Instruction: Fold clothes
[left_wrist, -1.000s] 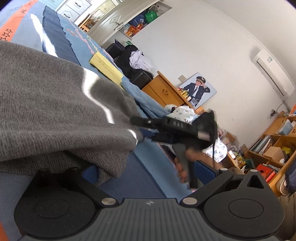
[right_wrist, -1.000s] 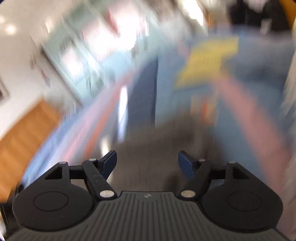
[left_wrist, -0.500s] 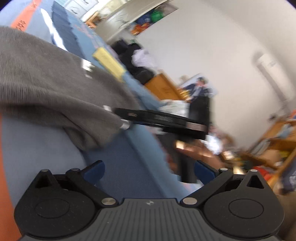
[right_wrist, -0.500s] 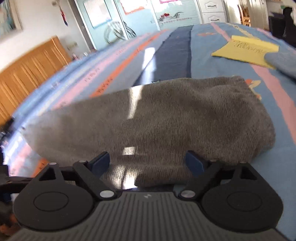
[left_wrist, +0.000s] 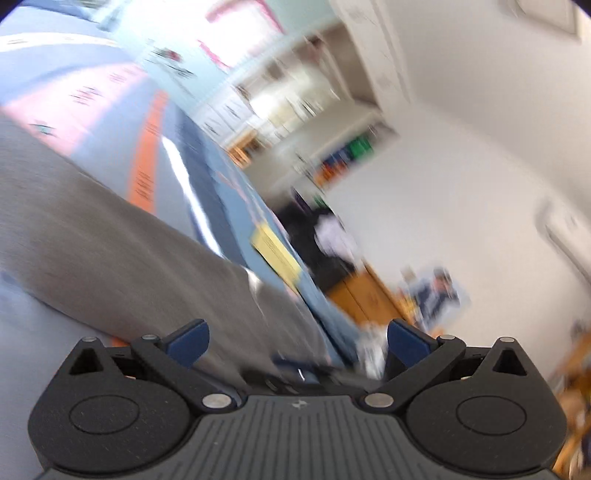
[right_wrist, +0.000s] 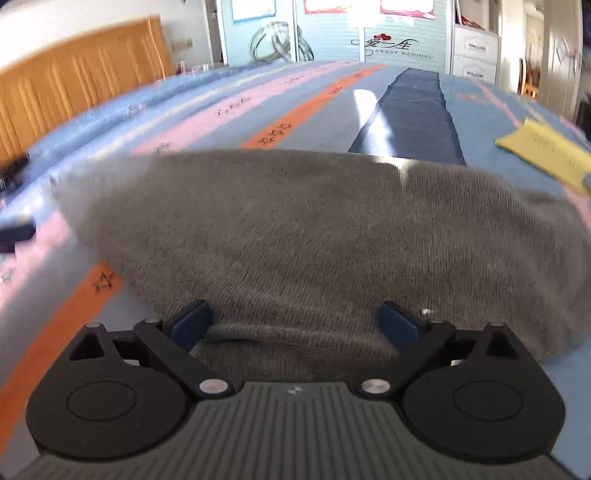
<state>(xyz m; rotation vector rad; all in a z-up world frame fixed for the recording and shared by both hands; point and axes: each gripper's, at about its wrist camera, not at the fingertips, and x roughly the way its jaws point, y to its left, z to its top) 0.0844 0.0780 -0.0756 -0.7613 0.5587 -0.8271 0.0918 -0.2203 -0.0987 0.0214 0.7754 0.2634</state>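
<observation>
A grey knitted garment (right_wrist: 314, 236) lies folded in a thick bundle on the striped bedspread (right_wrist: 280, 107). My right gripper (right_wrist: 295, 325) is open, low at the garment's near edge, and a fold of the knit lies between its blue pads without being pinched. In the blurred left wrist view the same grey garment (left_wrist: 122, 266) fills the left side. My left gripper (left_wrist: 295, 339) is open beside the garment's edge, with nothing clamped.
A yellow sheet of paper (right_wrist: 550, 151) lies on the bed at the right. A wooden headboard (right_wrist: 81, 92) stands far left and a wardrobe (right_wrist: 369, 33) behind the bed. Dark bags (left_wrist: 325, 240) and a wooden cabinet (left_wrist: 369, 295) sit past the bed's edge.
The left gripper let go of the garment and swung sharply, so its view is now blurred and tilted upward. The right gripper has settled at the garment's near edge, and both stay open.
</observation>
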